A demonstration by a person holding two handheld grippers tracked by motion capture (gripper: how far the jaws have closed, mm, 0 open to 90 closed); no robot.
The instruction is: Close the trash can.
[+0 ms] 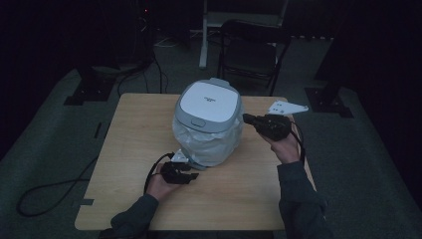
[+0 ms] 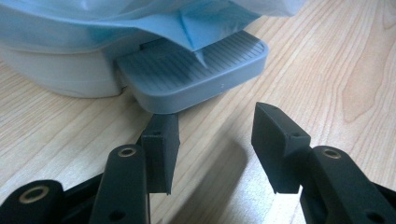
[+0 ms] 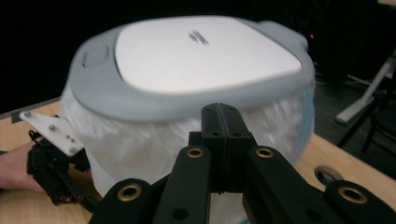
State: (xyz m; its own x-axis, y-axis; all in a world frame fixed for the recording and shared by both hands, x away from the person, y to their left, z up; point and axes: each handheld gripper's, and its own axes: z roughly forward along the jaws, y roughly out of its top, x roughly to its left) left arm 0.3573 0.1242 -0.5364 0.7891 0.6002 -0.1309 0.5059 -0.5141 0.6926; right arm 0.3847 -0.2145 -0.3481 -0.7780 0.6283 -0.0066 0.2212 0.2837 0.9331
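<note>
Left to right across a pale wooden worktop (image 1: 124,149) with rounded corners, bare wood open along its left half and along the near edge.

Left of centre, near the front: left hand (image 1: 161,184) with the left tool (image 1: 191,175), jaws spread, nothing between them. In the left gripper view, tips (image 2: 217,140) just short of a grey ribbed foot pedal (image 2: 196,74), one jaw tip close under its front lip; touching or not, cannot tell. Blue-white liner film (image 2: 187,28) draped over the pedal's back edge.

Centre: 1 pedal bin (image 1: 209,124), standing upright on the worktop, closer to the far edge than to the near one. Grey rim, white lid (image 1: 206,102) shut, 1 small grey latch (image 1: 198,122) at the front, crinkled plastic bag (image 1: 209,144) wrapped round the body. Open wood on both sides of it.

Right: right hand (image 1: 286,147) with the right tool (image 1: 246,118), jaws pressed together, pinching nothing, tip pointed level at the bin just under the lid rim, very near the bag. In the right gripper view, shut tips (image 3: 224,116) in front of the rim, picture slightly blurred. Narrow strip of worktop left toward the right edge.

Counted: 2 tools, 2 hands, 1 bin, 1 pedal.

Around: dark room, grey floor, 1 black folding chair (image 1: 249,50) behind the worktop, loose black cables (image 1: 50,191) on the floor at left.
</note>
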